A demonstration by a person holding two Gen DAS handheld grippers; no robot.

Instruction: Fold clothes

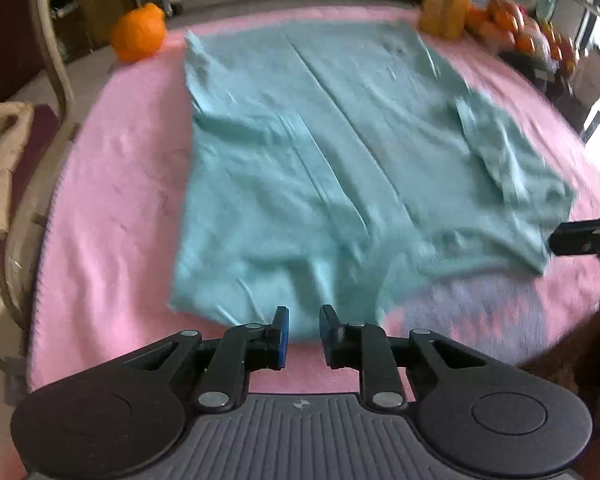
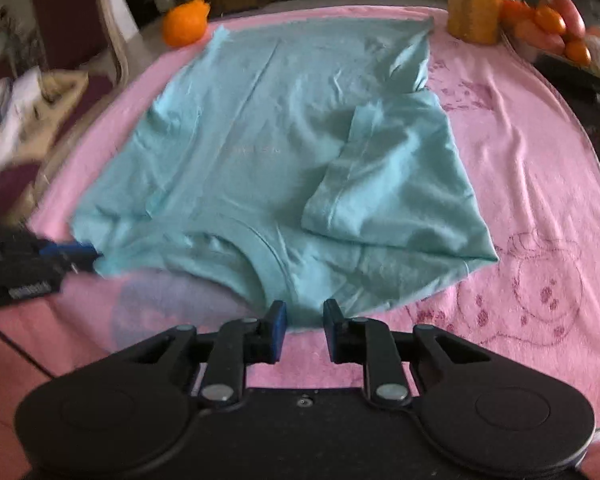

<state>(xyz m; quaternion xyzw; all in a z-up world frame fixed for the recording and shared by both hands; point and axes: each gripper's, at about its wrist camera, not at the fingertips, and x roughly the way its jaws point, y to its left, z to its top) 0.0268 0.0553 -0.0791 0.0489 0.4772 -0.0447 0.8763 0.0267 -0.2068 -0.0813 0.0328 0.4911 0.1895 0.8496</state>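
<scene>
A light teal T-shirt (image 1: 300, 160) lies spread on a pink towel (image 1: 112, 200) that covers the table. Its collar faces me, and both sleeves are folded inward over the body (image 2: 380, 184). My left gripper (image 1: 304, 328) is open, with the shirt's near left edge between its fingers. My right gripper (image 2: 305, 326) is open at the shirt's near edge, just right of the collar (image 2: 260, 256). Each gripper shows at the side of the other's view: the right one in the left wrist view (image 1: 584, 236), the left one in the right wrist view (image 2: 60, 252).
An orange fruit (image 1: 140, 32) sits at the table's far left. A yellow bottle (image 2: 474, 8) and a heap of oranges and other fruit (image 2: 560, 28) stand at the far right. A chair (image 1: 48, 52) with beige cloth (image 1: 0, 152) is on the left.
</scene>
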